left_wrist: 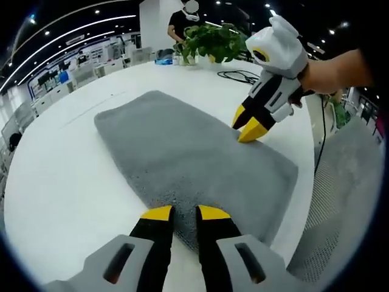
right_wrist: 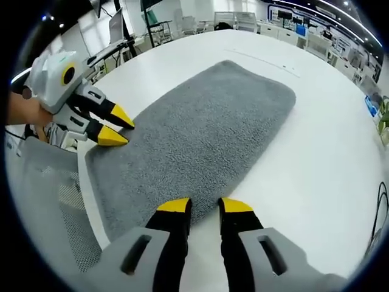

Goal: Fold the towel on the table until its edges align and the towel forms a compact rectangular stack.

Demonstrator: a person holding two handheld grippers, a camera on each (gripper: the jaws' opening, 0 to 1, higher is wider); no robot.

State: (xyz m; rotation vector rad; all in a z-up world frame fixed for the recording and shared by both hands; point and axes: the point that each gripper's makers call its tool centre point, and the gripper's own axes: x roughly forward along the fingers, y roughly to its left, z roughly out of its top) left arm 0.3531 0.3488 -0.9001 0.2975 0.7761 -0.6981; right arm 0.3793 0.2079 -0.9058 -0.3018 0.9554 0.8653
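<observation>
Towel (left_wrist: pixel 188 158) flat on table (left_wrist: pixel 67 182). I see left gripper (left_wrist: pixel 184 213) and right gripper (right_wrist: pixel 205 205) parted, holding nothing, poised at corners. Risk: uneven grab skews fold, edges misalign.

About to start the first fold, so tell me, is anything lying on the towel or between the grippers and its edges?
Nothing visible. The towel lies flat and bare on the table, with the left gripper and right gripper open at its edges.

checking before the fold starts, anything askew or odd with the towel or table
Nothing stands out. The grey towel lies flat and unfolded on the white table, no bunching or spills. Both grippers, left and right, sit open at its edges.
</observation>
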